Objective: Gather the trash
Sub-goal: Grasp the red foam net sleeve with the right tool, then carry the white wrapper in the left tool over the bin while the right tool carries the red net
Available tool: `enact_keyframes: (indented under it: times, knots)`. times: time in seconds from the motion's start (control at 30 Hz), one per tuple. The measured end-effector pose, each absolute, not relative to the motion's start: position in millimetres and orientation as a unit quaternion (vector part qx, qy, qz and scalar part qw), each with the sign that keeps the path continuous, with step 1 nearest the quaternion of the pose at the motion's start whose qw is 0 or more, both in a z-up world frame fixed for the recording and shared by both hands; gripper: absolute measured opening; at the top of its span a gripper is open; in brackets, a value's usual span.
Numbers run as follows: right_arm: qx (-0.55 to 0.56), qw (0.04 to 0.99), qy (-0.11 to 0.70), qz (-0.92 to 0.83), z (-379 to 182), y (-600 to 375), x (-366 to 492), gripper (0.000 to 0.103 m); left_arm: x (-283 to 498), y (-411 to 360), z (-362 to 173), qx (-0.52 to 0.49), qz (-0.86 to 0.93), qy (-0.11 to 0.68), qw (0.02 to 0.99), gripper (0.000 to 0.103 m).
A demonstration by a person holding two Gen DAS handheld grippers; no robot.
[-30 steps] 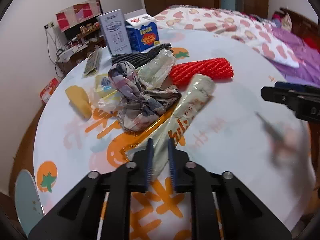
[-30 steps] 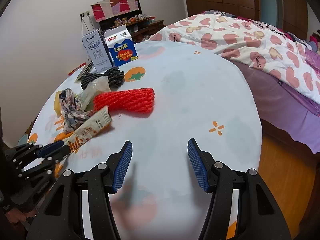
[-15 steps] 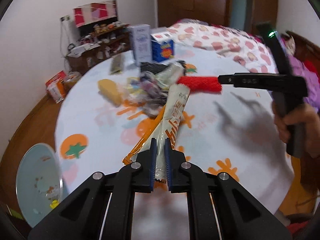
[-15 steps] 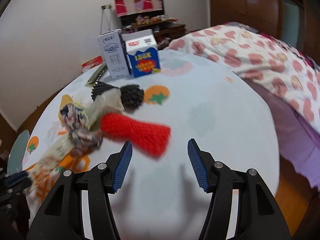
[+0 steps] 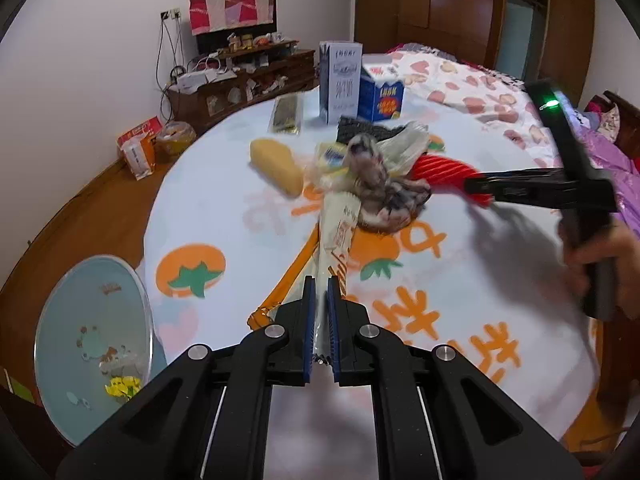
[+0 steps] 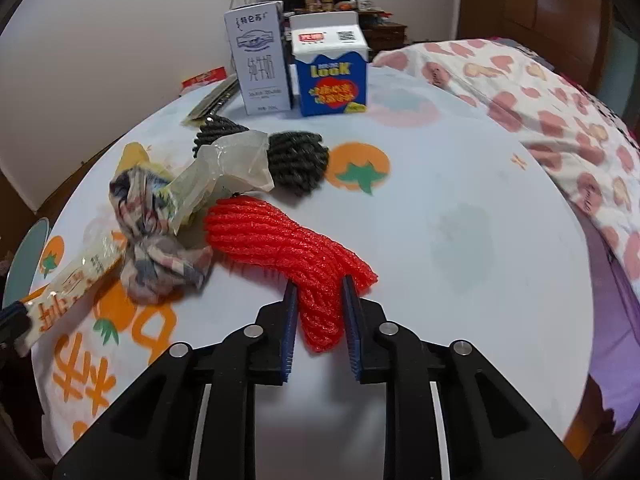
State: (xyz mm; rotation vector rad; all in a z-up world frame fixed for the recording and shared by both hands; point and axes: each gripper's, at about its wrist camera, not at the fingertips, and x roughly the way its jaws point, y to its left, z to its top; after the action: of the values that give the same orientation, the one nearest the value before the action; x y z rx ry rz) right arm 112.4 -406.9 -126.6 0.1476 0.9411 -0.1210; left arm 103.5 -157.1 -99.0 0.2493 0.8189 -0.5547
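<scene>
While our left gripper (image 5: 319, 322) pinches a long snack wrapper (image 5: 335, 236), our right gripper (image 6: 319, 330), jaws just closing, clamps red foam netting (image 6: 288, 242) on the surface (image 6: 460, 184).

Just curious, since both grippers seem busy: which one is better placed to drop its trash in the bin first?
Probably the left gripper. It is shut on the long wrapper, and the blue bin sits just off the table's edge on its side. The right gripper has just closed on the red foam net, farther away.
</scene>
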Motion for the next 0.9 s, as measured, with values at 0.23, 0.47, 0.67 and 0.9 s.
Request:
enact_keyframes:
  times: [0.23, 0.47, 0.67, 0.9]
  knots:
    - [0.113, 0.895, 0.421, -0.096, -107, -404, 59, 0.021, 104, -149, -92, 0.096, -0.270, 0.377, 0.881, 0.005]
    - [0.120, 0.903, 0.392, -0.124, -91, -393, 24, 0.021, 98, -143, -86, 0.084, -0.267, 0.371, 0.885, 0.005]
    - [0.123, 0.905, 0.396, -0.093, -90, -369, 19, 0.021, 91, -135, -74, 0.068, -0.266, 0.355, 0.894, 0.004]
    - [0.124, 0.909, 0.390, -0.078, -88, -351, 21, 0.021, 87, -125, -67, 0.057, -0.263, 0.345, 0.899, 0.004]
